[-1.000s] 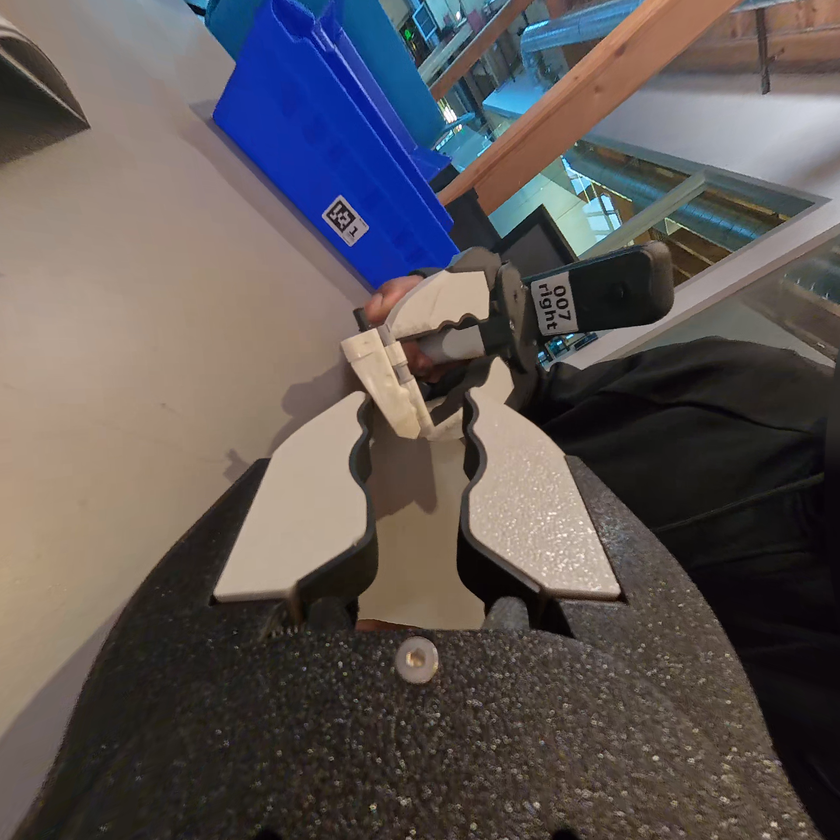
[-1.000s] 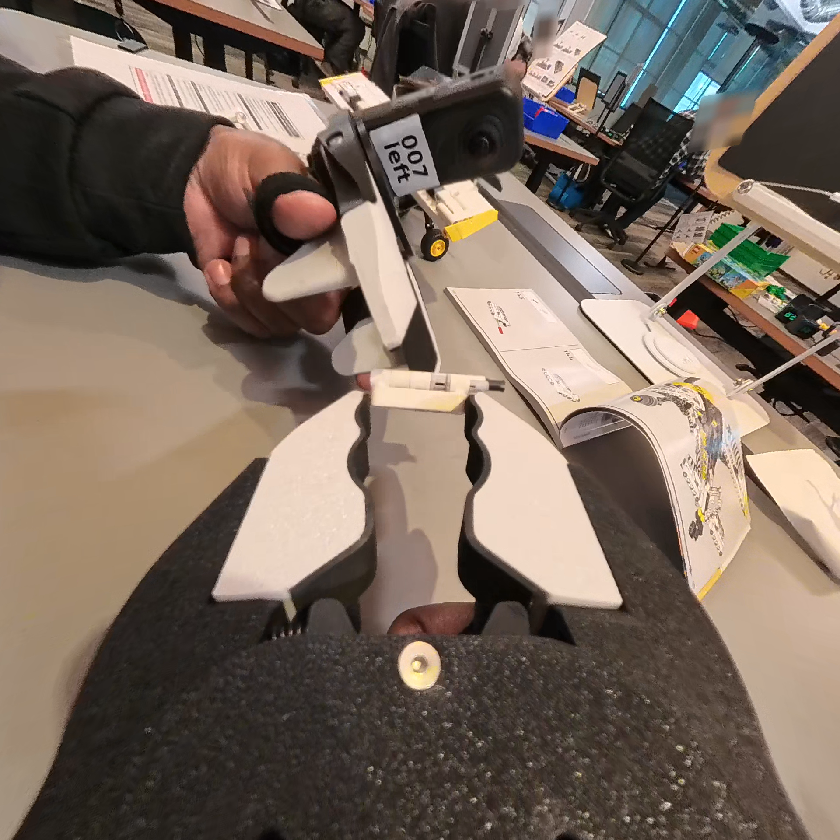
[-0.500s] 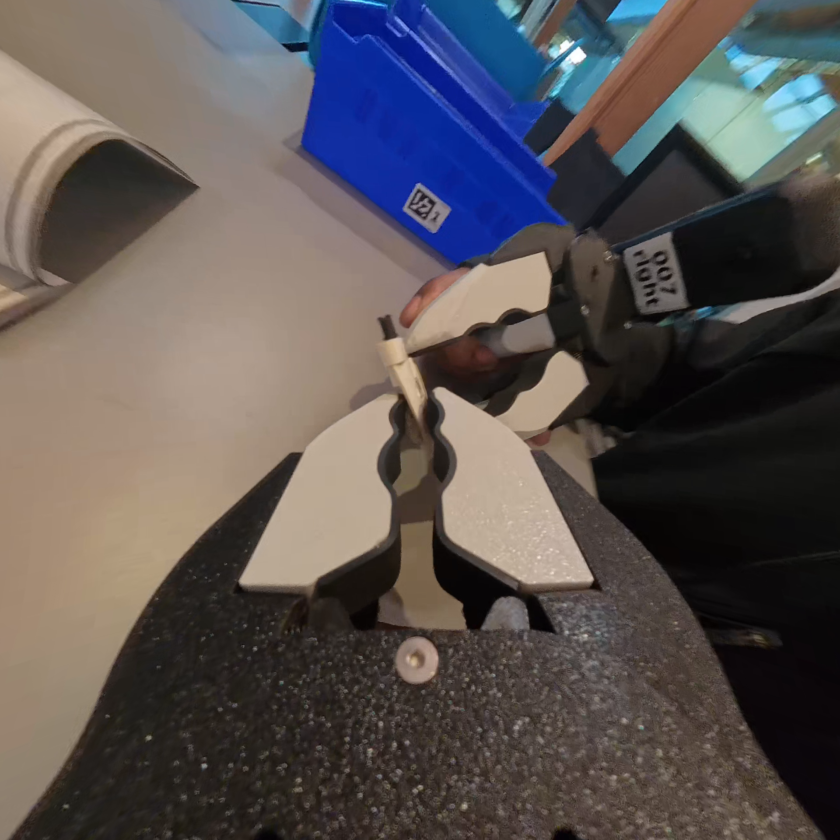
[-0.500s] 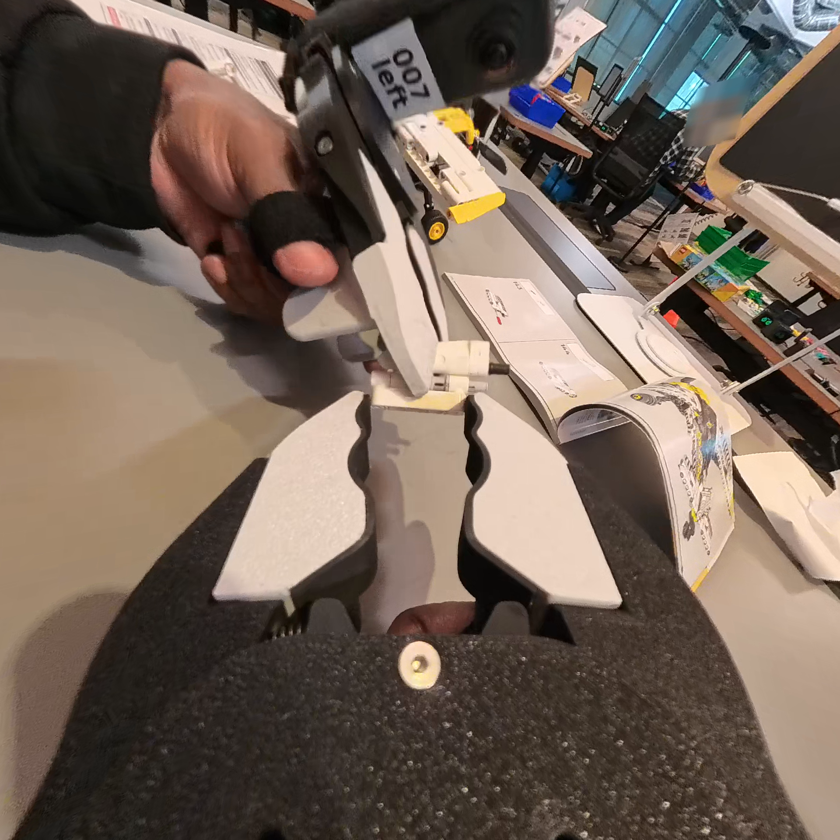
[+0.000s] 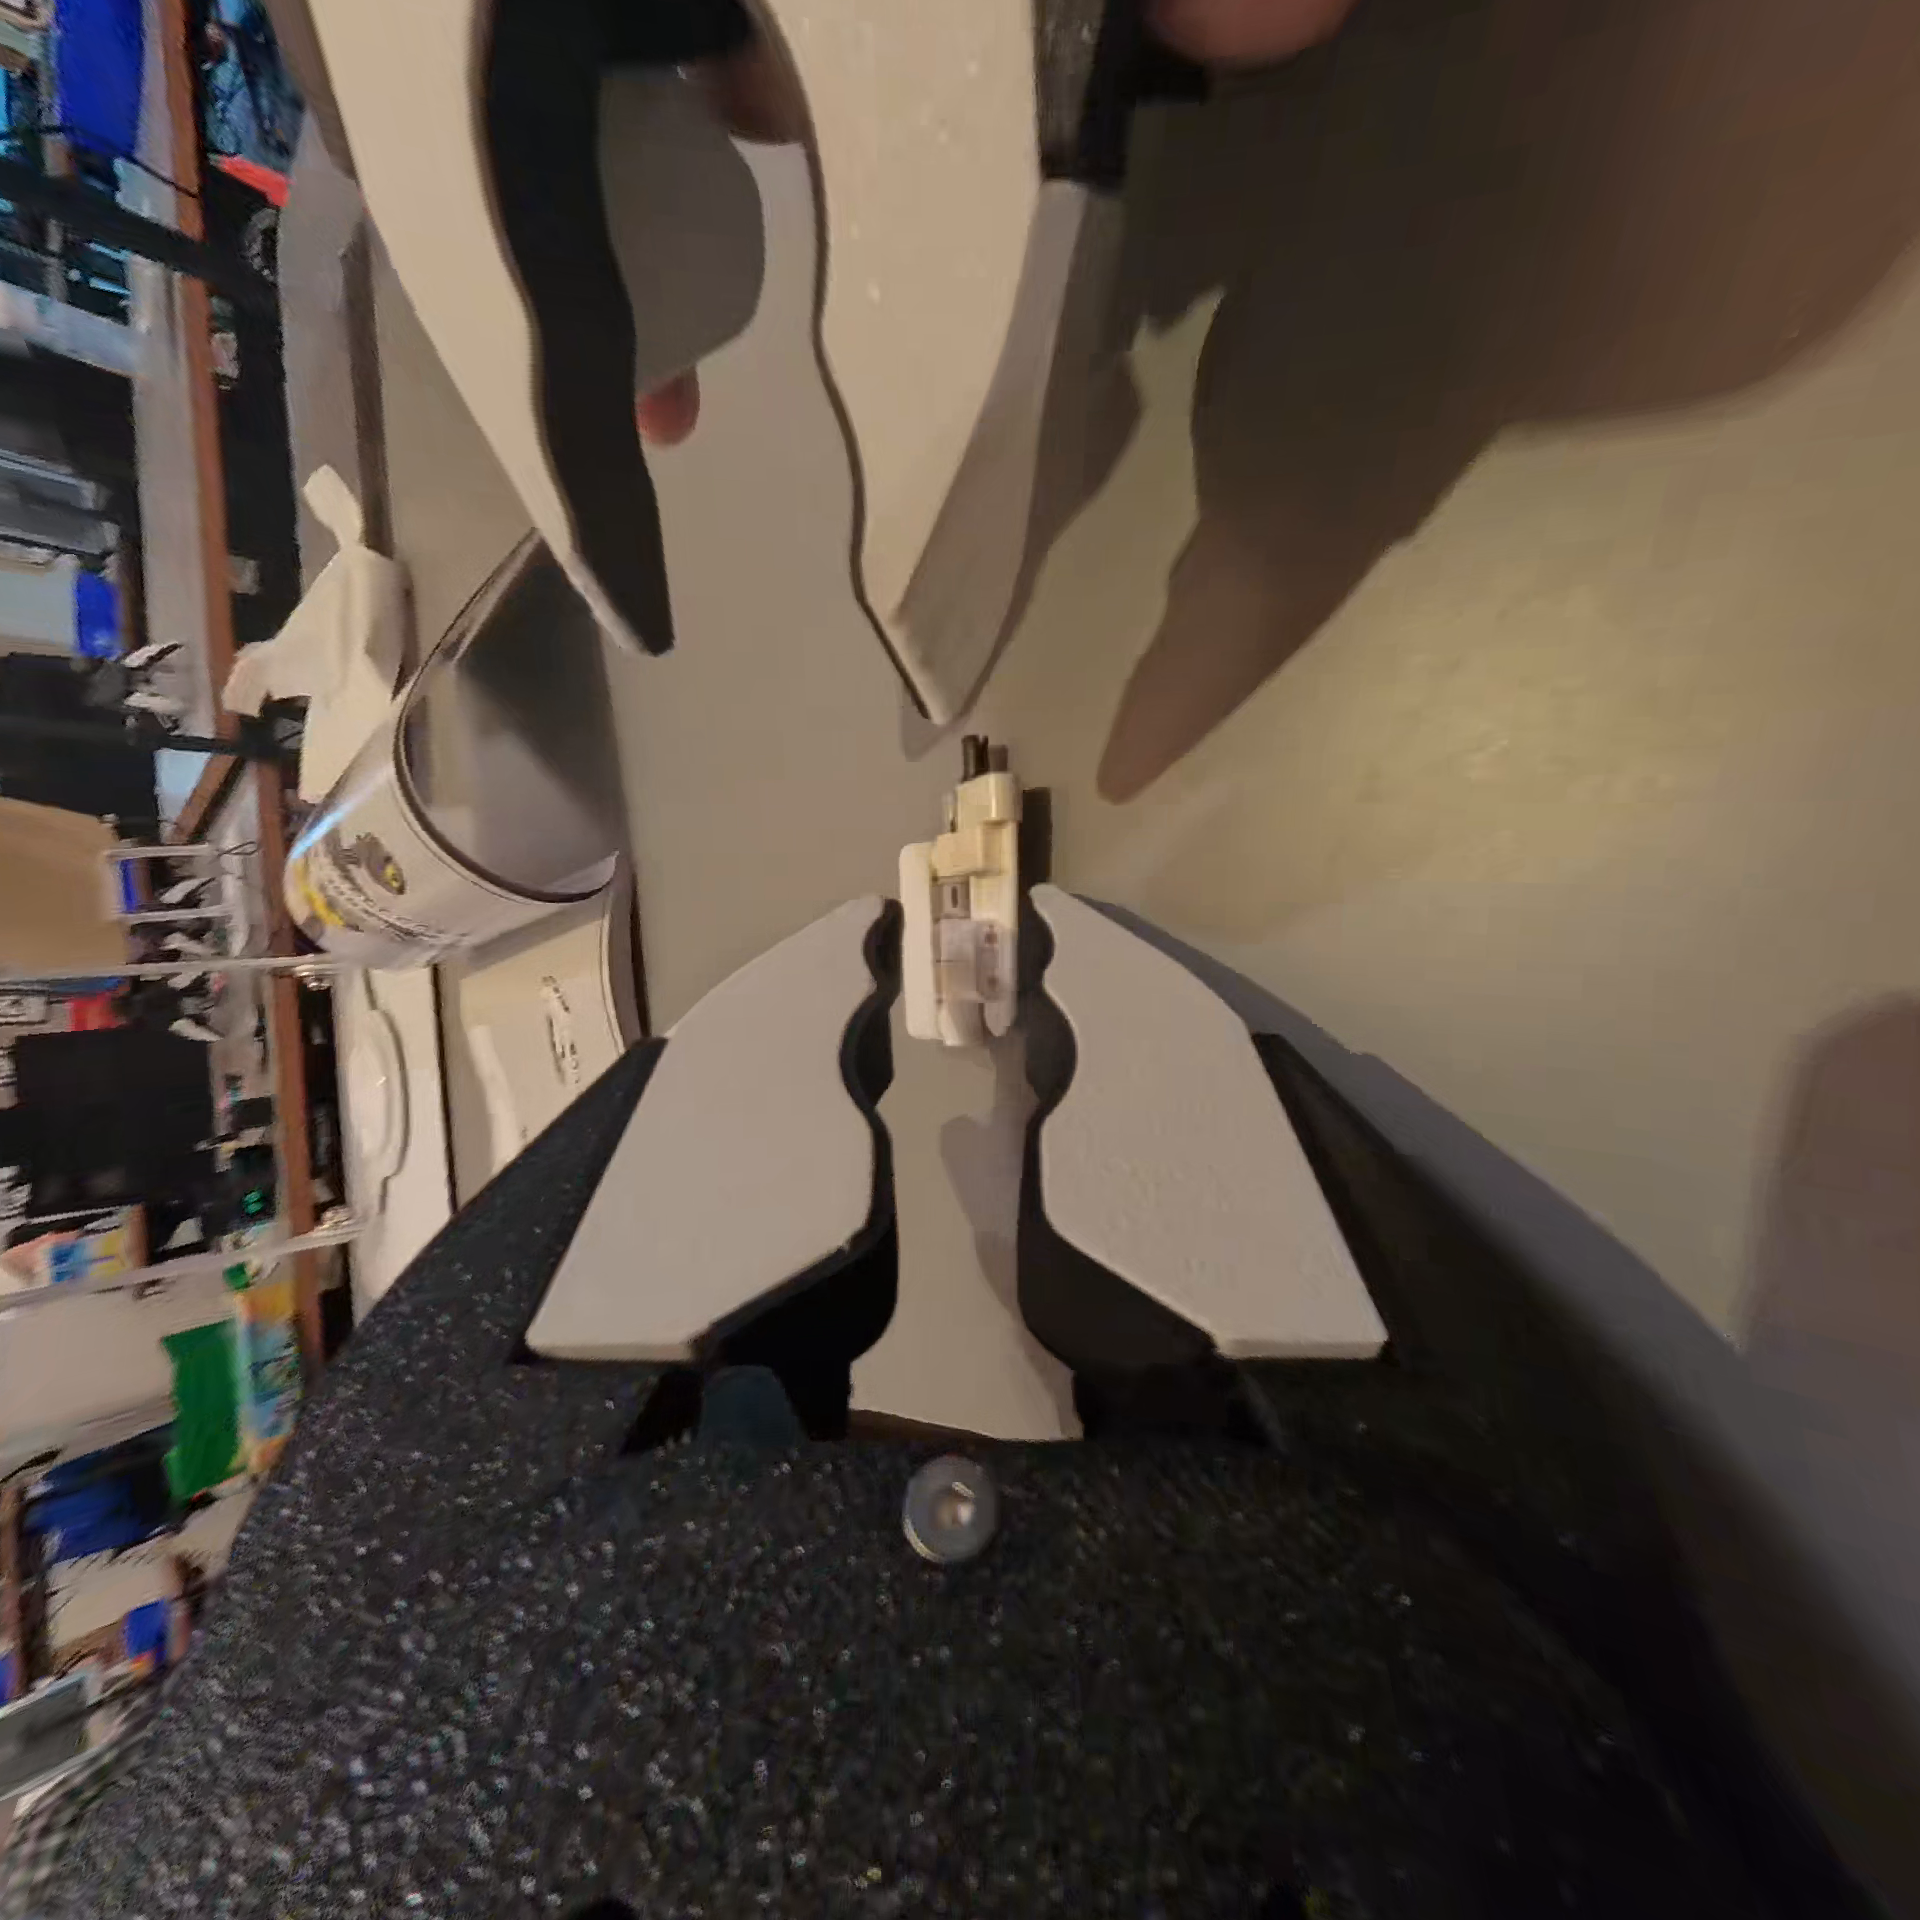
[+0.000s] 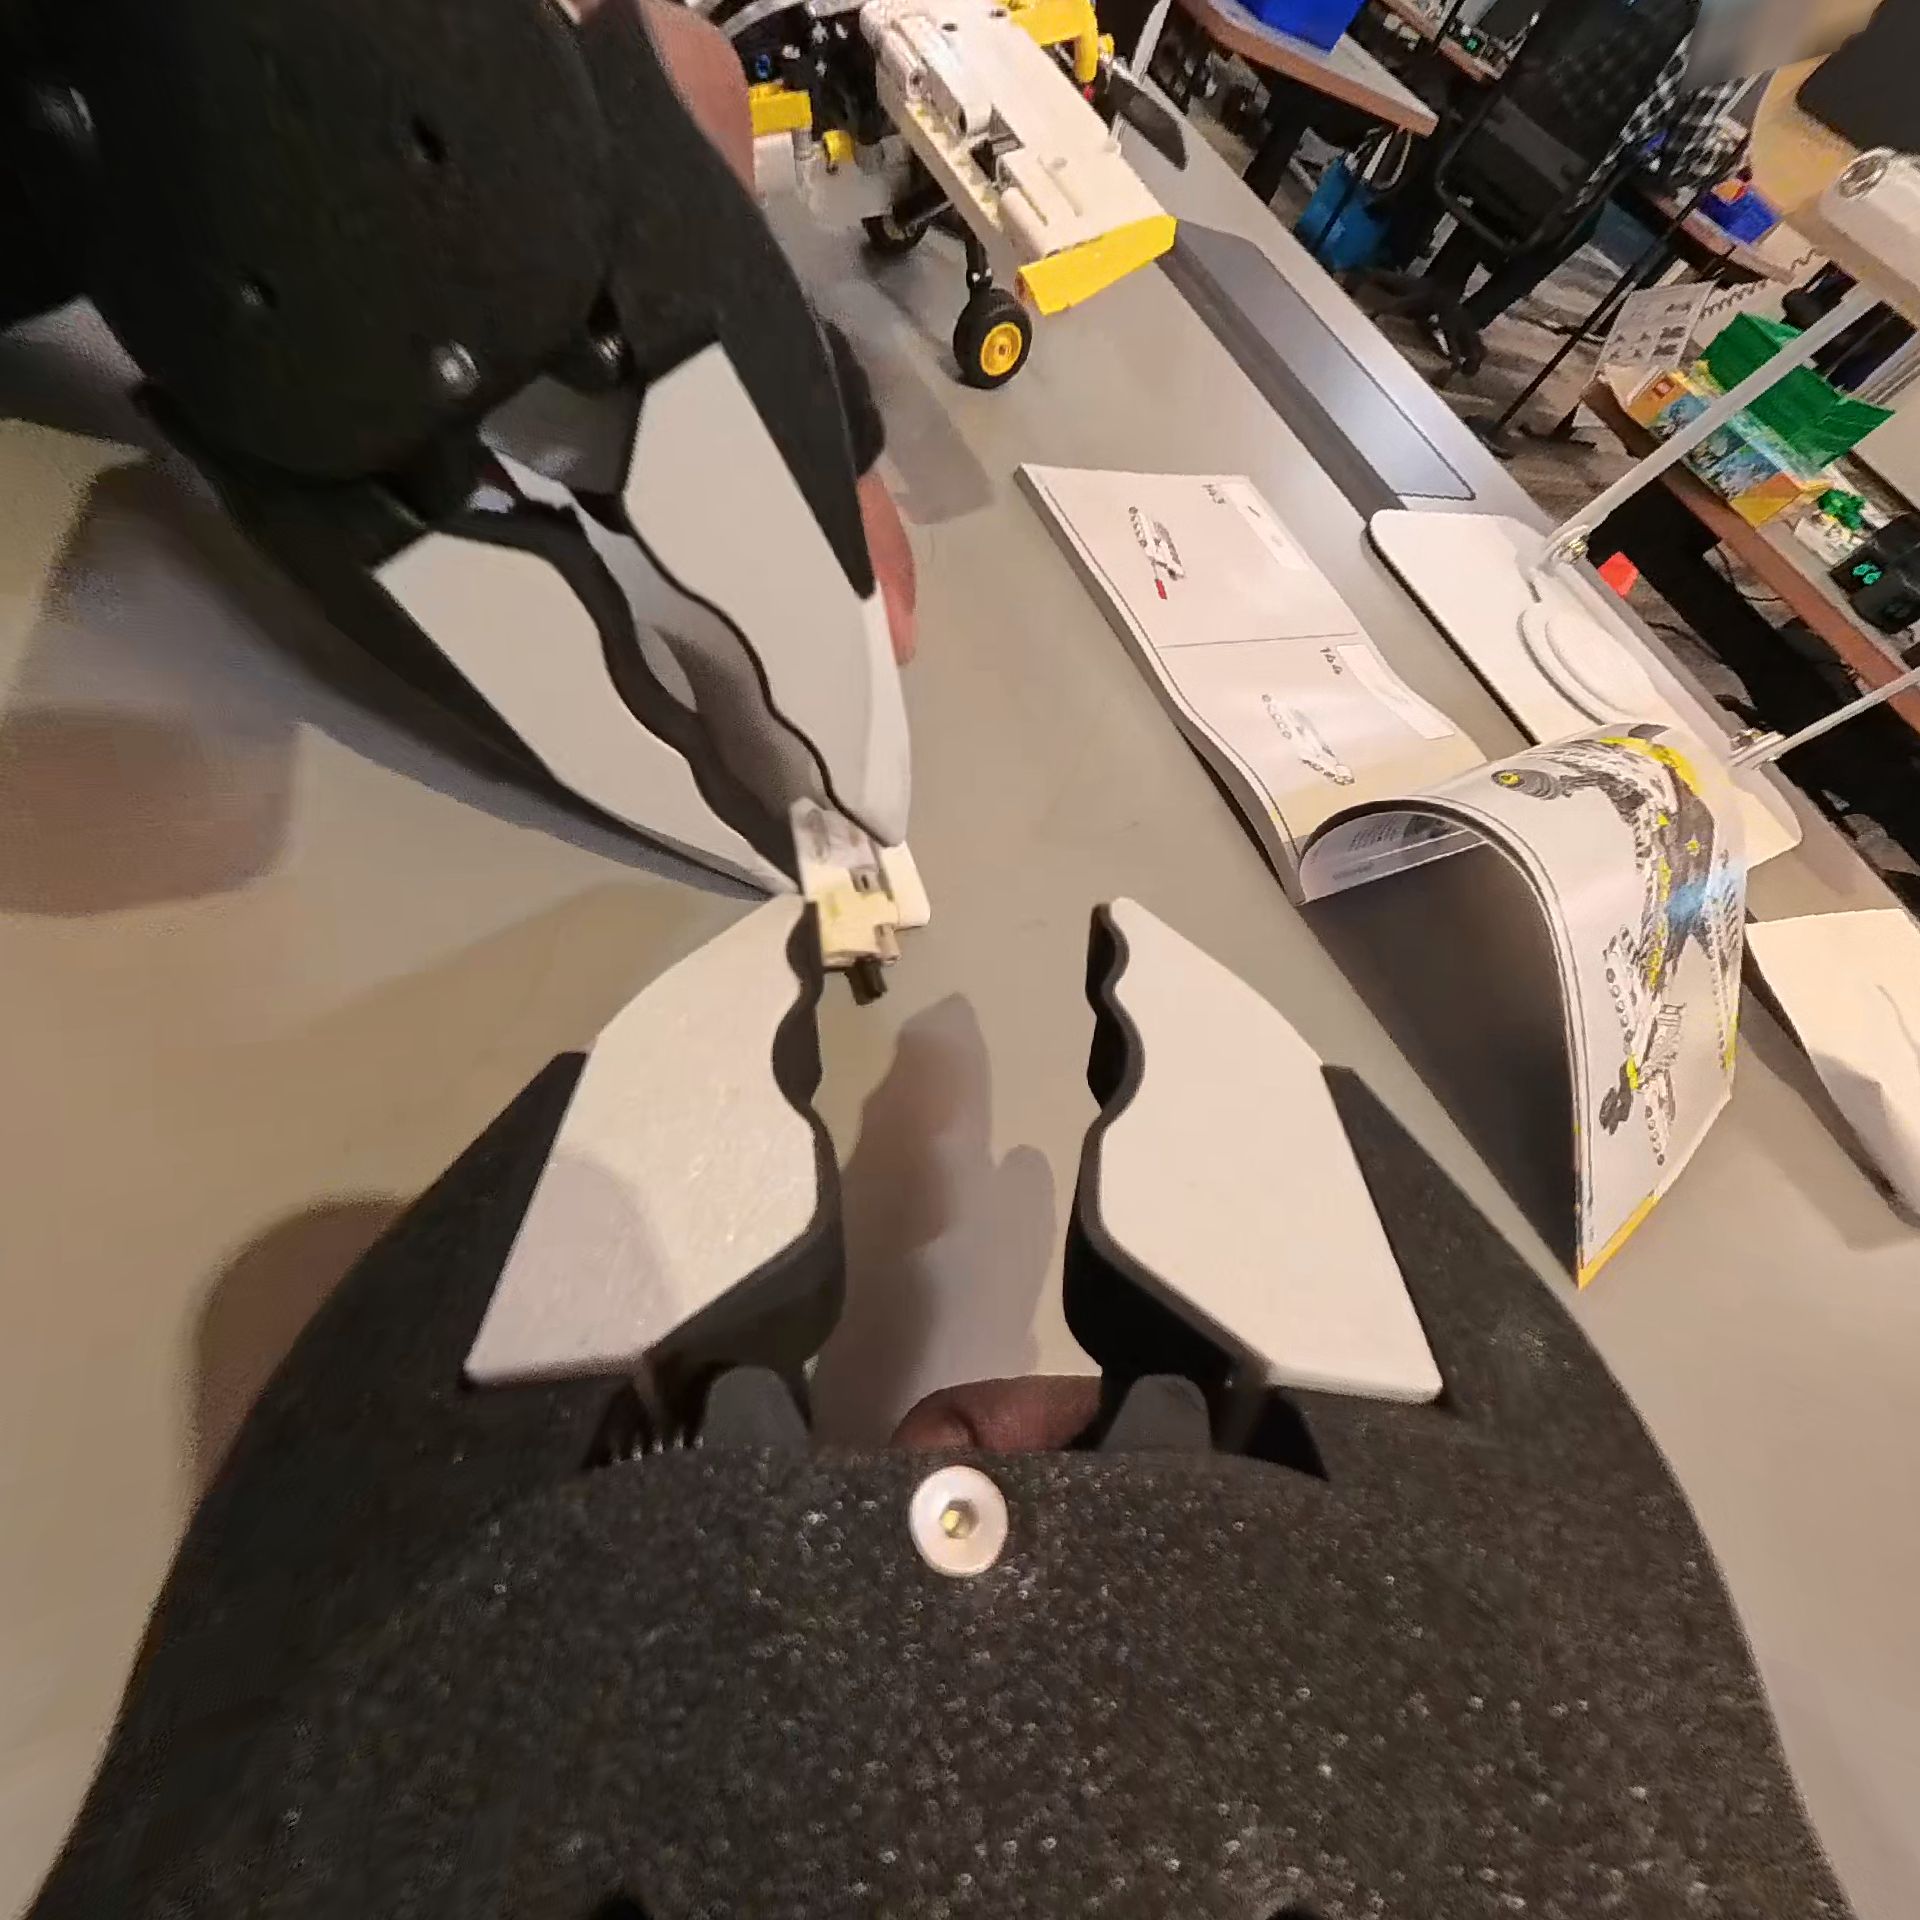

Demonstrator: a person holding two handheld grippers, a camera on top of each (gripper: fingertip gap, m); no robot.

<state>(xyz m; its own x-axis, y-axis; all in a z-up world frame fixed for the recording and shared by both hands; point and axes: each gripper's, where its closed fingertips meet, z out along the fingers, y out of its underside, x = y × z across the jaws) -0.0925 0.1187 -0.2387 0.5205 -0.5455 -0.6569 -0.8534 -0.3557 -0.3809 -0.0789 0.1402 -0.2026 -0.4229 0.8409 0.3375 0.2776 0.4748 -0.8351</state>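
Left gripper pinches a small white brick assembly over the grey table. Right gripper spread wide, bare, its left fingertip just beside the piece.

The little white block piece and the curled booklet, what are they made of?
The little white block piece, between the left gripper fingers, looks like hard plastic: crisp moulded edges, smooth satin faces, a dark peg at one end. The booklet looks like glossy printed paper: its thin cover curls over and catches light.
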